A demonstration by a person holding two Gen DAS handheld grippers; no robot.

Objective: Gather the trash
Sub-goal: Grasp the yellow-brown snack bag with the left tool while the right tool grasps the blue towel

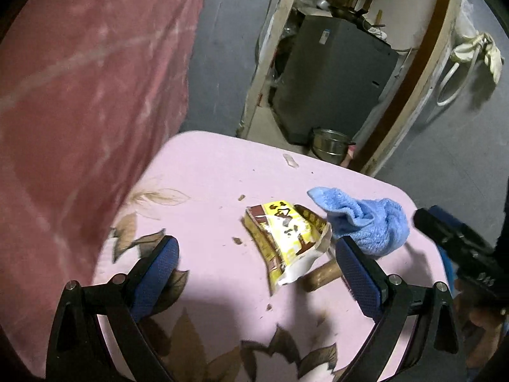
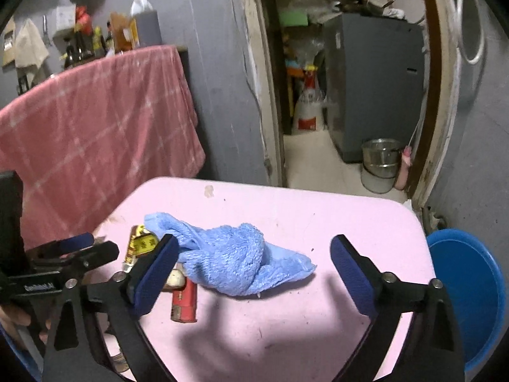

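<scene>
A torn yellow and brown snack wrapper lies on the pink table, with small crumbs around it. My left gripper hangs open just above the table, and the wrapper lies between and ahead of its fingers without touching them. A brown rounded piece pokes out from under the wrapper. A crumpled blue cloth lies between the open fingers of my right gripper, clear of both pads. A small red pack rests beside its left finger. A clear scrap sits near the far edge.
A pink checked cloth hangs over furniture to the left. Beyond the table an open doorway shows a grey cabinet and a steel pot on the floor. A blue basin sits below the table's right edge.
</scene>
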